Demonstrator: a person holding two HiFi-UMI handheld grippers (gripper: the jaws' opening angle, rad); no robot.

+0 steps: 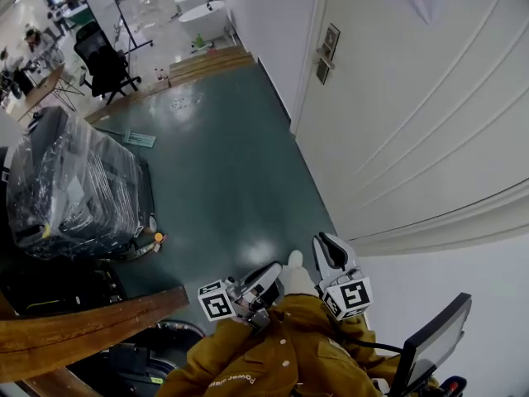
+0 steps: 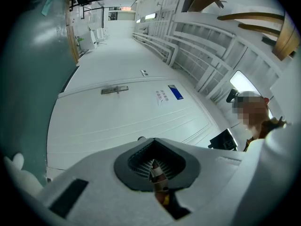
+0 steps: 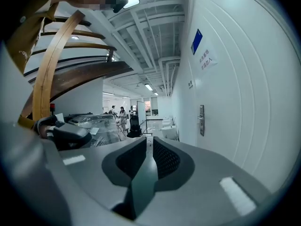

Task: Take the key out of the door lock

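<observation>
A person in a mustard-yellow jacket (image 1: 285, 358) is holding two grippers low, at 6 o'clock in the head view, well apart from the white door (image 1: 413, 114) that is filling the 1-to-4 o'clock side. The left gripper (image 1: 274, 271) is clamping its jaws fully together on a small silvery key (image 2: 156, 172), which is sticking up between the dark pads and is clear of the door. The right gripper (image 3: 149, 140) is standing just beside it at 3 o'clock, its jaws parted by only a narrow slit and gripping nothing. The door lock (image 1: 328, 52) is sitting on the door's edge at 12 to 1 o'clock, far from both tools. A green floor (image 1: 223, 164) is stretching away toward 12 o'clock, with a machine wrapped in plastic film (image 1: 74, 184) standing at 9 o'clock, a black office chair (image 1: 103, 56) at 11 o'clock and a curved wooden handrail (image 1: 83, 329) crossing at 7 to 8 o'clock.
</observation>
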